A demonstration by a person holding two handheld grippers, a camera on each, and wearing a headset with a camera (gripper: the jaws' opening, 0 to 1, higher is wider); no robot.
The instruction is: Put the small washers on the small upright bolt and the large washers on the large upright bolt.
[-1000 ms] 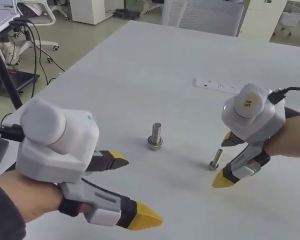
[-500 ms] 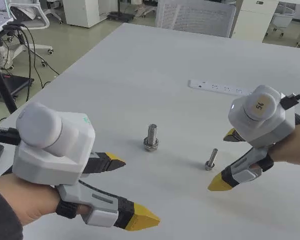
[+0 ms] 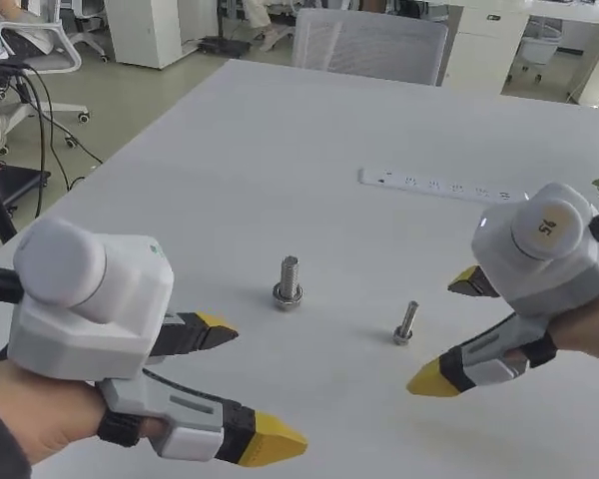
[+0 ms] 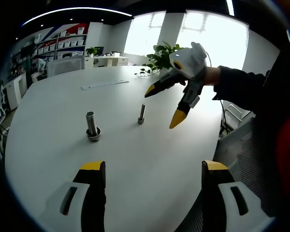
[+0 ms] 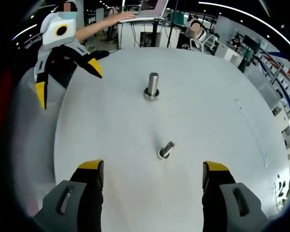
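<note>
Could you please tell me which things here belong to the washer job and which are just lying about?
Belonging to the job:
- large upright bolt
- small upright bolt
- left gripper, open
- right gripper, open

Just lying about:
- white power strip, beyond the bolts
- grey chair, further back

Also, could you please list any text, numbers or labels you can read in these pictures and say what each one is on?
"15": dark tilted digits on the round cap atop the right gripper, head view; the reading is unsure.
Small green mark on the housing of the left gripper: too small to read.
Power strip: no legible marking.
</note>
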